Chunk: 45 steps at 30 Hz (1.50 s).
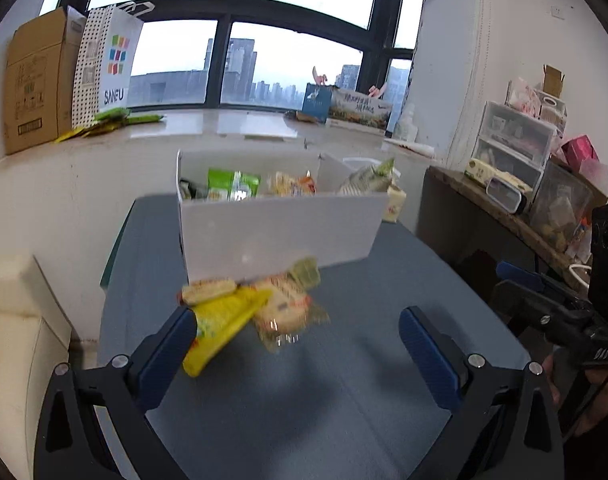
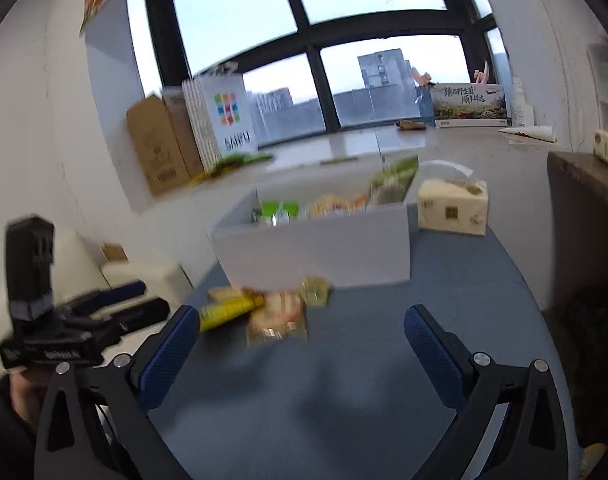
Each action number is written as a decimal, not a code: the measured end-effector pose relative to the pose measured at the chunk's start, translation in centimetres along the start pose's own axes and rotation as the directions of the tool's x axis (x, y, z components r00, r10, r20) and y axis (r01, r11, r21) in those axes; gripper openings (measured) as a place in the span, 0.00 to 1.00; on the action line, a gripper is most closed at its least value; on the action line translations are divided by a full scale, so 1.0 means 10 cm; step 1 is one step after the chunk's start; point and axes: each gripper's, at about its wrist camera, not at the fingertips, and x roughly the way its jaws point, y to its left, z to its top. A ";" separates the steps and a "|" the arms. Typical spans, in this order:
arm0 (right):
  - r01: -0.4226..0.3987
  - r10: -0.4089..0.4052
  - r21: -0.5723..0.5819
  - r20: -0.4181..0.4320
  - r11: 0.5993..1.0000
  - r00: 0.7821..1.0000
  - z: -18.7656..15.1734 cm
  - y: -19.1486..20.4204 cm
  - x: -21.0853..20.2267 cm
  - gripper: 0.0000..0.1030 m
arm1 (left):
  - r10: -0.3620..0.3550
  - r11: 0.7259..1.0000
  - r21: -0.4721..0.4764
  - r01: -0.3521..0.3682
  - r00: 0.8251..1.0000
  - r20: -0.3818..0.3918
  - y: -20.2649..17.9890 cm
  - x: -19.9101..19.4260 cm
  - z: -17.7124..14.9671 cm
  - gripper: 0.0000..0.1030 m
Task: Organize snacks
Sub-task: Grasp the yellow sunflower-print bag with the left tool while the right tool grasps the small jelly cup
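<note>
A white box (image 1: 280, 236) (image 2: 316, 252) stands on the blue-grey table (image 1: 344, 392) (image 2: 344, 380) and holds several snack packs. In front of it lies a small heap: a yellow packet (image 1: 220, 324) (image 2: 228, 308), clear packs of biscuits (image 1: 284, 308) (image 2: 280, 316) and a green pack (image 1: 306, 272) (image 2: 316, 290). My left gripper (image 1: 298, 338) is open, a little short of the heap, its left finger close beside the yellow packet. My right gripper (image 2: 300, 334) is also open, nothing between its fingers, the heap just beyond its left finger. Both views are blurred.
A tissue pack (image 2: 452, 208) sits right of the box. The windowsill behind carries a cardboard carton (image 1: 36, 80), a SANFU bag (image 1: 112, 64) and a printed box (image 2: 470, 106). A cluttered shelf (image 1: 516, 152) stands at right, a cream seat (image 1: 20, 312) at left.
</note>
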 end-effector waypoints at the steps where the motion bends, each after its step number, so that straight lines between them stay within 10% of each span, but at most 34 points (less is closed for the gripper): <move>1: 0.008 -0.008 -0.017 0.000 1.000 1.000 -0.03 0.02 0.00 1.00 | -0.006 1.000 -0.011 0.006 1.000 -0.002 -0.01 -0.02 -0.06 1.00; 20: -0.002 0.001 -0.005 -0.009 1.000 1.000 -0.12 -0.06 0.06 1.00 | 0.040 0.999 0.030 -0.036 0.987 -0.157 0.56 0.49 -0.07 1.00; 30: -0.001 -0.001 -0.035 -0.046 0.999 0.999 -0.17 -0.03 0.15 1.00 | 0.132 0.988 0.121 -0.100 0.945 -0.300 0.85 1.21 -0.13 1.00; 35: 0.002 -0.004 -0.040 -0.065 0.999 0.998 -0.18 -0.02 0.18 1.00 | 0.160 0.983 0.135 -0.124 0.941 -0.298 0.83 1.28 -0.12 0.44; 45: 0.004 -0.010 -0.059 -0.094 0.998 0.996 -0.21 0.05 0.25 1.00 | 0.030 0.999 0.026 -0.025 0.981 -0.194 0.72 0.58 -0.13 0.28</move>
